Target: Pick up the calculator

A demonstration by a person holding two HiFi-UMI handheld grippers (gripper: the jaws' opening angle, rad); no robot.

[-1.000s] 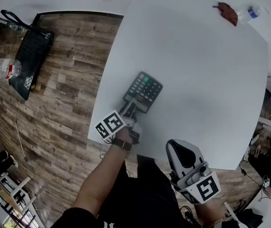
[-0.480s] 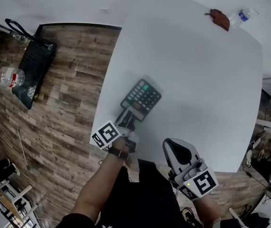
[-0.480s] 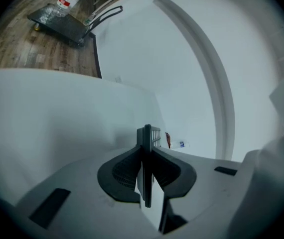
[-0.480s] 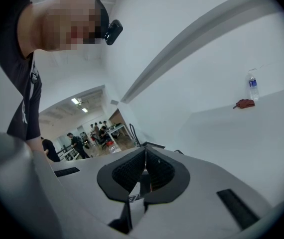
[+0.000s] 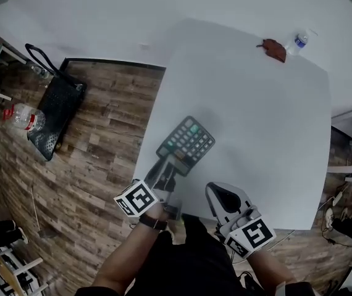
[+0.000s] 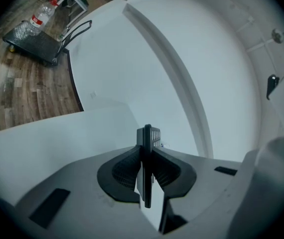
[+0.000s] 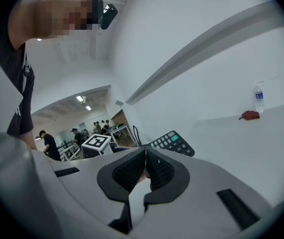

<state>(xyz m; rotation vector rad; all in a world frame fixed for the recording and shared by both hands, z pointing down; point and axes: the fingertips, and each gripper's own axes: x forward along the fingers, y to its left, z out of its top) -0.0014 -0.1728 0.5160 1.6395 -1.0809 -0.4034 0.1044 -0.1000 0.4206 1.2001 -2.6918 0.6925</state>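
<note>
The dark calculator (image 5: 187, 143) with a green key hangs above the white table (image 5: 256, 116), near its left front edge. My left gripper (image 5: 168, 165) is shut on its near end. In the left gripper view the calculator (image 6: 146, 133) stands edge-on, pinched between the two dark pads (image 6: 127, 171) of the left gripper (image 6: 146, 156). My right gripper (image 5: 220, 196) hovers at the table's front edge, to the right of the left one, shut with nothing in it. The right gripper view shows the right gripper (image 7: 145, 169) with its pads together and the calculator (image 7: 174, 142) beyond them.
A plastic bottle (image 5: 297, 41) and a red-brown item (image 5: 275, 49) lie at the table's far right corner. On the wood floor to the left stand a black cart (image 5: 55, 119) and another bottle (image 5: 23, 117). People stand far off in the right gripper view.
The left gripper has closed on the calculator's near end and risen with it, so the calculator has left the table. The right gripper has barely shifted.
</note>
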